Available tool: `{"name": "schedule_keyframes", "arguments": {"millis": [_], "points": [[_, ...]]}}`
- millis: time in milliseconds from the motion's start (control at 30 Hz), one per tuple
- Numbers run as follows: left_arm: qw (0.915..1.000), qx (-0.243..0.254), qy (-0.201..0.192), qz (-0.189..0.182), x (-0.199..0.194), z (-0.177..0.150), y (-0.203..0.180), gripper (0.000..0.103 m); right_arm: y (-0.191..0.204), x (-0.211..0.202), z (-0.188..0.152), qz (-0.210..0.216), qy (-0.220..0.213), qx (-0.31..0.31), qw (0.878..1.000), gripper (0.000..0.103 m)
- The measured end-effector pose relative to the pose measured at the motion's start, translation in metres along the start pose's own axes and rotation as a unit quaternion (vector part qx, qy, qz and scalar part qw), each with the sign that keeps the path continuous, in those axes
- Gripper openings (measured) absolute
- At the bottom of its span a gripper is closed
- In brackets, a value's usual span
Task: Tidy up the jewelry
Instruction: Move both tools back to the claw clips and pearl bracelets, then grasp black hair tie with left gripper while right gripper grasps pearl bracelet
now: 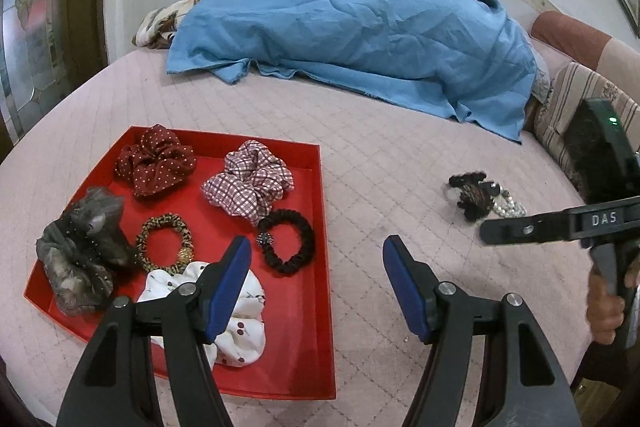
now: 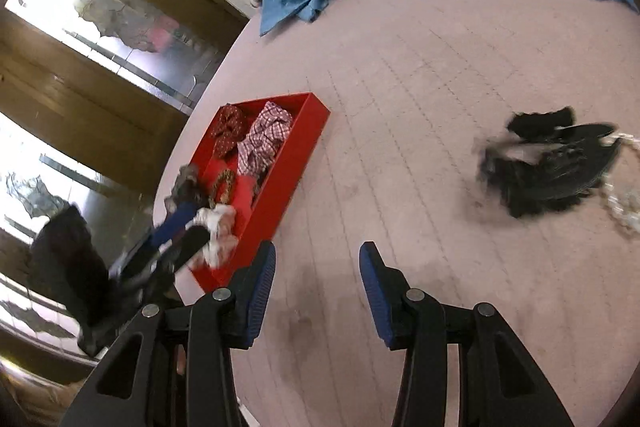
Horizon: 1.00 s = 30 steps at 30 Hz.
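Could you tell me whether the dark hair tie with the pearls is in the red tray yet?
Not yet. The dark hair tie lies on the pink bedspread, well clear of the red tray.

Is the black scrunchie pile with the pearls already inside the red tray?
No, the black scrunchie pile lies on the pink bedcover, well apart from the red tray.

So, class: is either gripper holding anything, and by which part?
Nothing is held. The left gripper and right gripper both stand open and empty above the bed.
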<state>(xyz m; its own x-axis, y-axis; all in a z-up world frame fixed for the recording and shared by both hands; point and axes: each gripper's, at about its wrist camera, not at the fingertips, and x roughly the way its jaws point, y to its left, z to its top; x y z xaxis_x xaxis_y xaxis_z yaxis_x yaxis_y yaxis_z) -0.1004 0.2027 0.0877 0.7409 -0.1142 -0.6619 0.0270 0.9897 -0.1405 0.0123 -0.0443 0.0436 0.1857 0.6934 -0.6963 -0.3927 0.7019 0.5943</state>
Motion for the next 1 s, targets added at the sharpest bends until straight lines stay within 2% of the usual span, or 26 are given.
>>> {"name": "schedule_keyframes", "arguments": {"millis": [133,233,333,400,533,667,867,1000], "points": [[0.9999,0.01,0.007,0.004,0.002,-0.004,-0.005,0.067,-0.023,-0.037,-0.016,-0.089,-0.044,0.001,0.995,0.048],[0.9997,0.006,0.023,0.002,0.005,-0.005,-0.007,0.067,-0.051,-0.069,-0.026,-0.166,-0.088,0.015,0.982,0.048],[0.9994,-0.006,0.034,-0.009,0.003,-0.001,-0.011,0.067,-0.073,-0.092,-0.029,-0.219,-0.116,0.022,0.968,0.048],[0.9992,-0.007,0.036,-0.013,0.0,0.004,-0.019,0.067,-0.086,-0.099,-0.03,-0.24,-0.134,0.033,0.961,0.048],[0.9989,0.001,0.041,-0.023,-0.001,0.019,-0.041,0.067,-0.111,-0.103,-0.026,-0.253,-0.158,0.055,0.953,0.048],[0.9982,0.016,0.048,-0.031,0.009,0.042,-0.074,0.067,-0.125,-0.098,-0.019,-0.259,-0.164,0.066,0.949,0.048],[0.9952,0.017,0.079,-0.055,0.044,0.073,-0.126,0.067,-0.135,-0.094,-0.004,-0.279,-0.159,0.045,0.946,0.048],[0.9935,0.031,0.093,-0.058,0.072,0.083,-0.162,0.067,-0.144,-0.089,0.0,-0.271,-0.152,0.051,0.949,0.048]]}}
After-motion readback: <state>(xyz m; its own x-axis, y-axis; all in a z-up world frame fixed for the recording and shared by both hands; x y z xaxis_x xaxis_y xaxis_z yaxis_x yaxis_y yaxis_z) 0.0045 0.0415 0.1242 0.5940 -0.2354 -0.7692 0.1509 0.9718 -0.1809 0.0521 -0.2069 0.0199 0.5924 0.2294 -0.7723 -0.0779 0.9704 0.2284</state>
